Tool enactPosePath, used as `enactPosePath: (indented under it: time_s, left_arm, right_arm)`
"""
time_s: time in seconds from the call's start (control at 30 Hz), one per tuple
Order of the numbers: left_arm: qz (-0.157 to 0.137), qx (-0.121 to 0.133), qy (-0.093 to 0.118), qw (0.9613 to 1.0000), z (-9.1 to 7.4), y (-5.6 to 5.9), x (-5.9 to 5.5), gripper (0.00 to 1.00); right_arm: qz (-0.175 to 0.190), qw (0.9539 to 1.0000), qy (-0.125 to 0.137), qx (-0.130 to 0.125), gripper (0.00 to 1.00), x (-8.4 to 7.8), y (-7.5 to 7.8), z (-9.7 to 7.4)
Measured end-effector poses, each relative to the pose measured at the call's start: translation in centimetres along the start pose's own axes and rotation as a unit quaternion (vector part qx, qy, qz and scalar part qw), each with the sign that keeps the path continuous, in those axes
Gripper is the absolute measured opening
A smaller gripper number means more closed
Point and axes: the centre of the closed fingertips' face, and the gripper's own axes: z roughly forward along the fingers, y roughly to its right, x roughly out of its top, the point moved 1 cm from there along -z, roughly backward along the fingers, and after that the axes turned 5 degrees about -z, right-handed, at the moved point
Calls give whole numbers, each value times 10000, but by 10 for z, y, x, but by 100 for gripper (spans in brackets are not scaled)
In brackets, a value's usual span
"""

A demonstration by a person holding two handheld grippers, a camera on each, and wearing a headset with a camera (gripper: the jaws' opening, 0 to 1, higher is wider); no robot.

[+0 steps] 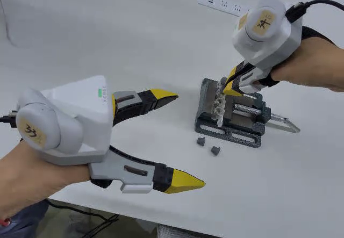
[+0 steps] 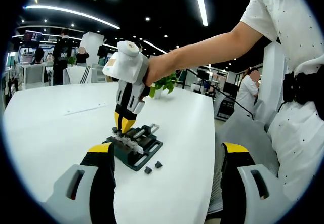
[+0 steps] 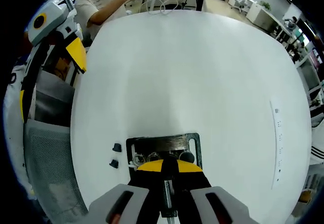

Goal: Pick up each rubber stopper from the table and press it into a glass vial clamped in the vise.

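A white worktop (image 1: pixel 134 34) seen from above, with a person's two hands each holding a grey and white tool with yellow tips.

The left tool (image 1: pixel 177 137) is at the near left, held above the worktop and pointing right. Its two jaws are spread wide apart with nothing between them. In the left gripper view the same tool (image 2: pixel 167 150) frames the vise between its open tips.

A small dark grey vise (image 1: pixel 231 114) stands on the worktop right of centre. A row of clear glass vials (image 1: pixel 219 105) is clamped upright in it.

The right tool (image 1: pixel 230 87) comes in from the far right and points down at the row of vials, its tips at the top of the row. In the right gripper view its yellow tips (image 3: pixel 169 166) sit together over the vise (image 3: pixel 159 143). Whether anything is pinched between them cannot be told. Just beside the tips, one vial mouth carries a dark round plug (image 3: pixel 186 157), while the vials (image 3: pixel 147 158) to its left look uncapped.

Two dark grey rubber stoppers (image 1: pixel 208 145) lie on the worktop just on the near side of the vise, close to each other but not touching.

A white power strip (image 1: pixel 223 2) lies at the far edge of the worktop.
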Motion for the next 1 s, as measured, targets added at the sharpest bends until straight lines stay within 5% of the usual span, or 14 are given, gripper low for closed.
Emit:
enactPosePath:
  time_s: [1.0]
  left_arm:
    - [7,68,33,10000,-3,-3,4,85]
  right_arm:
    - [-39,9996,-267,46,1,1,2,3]
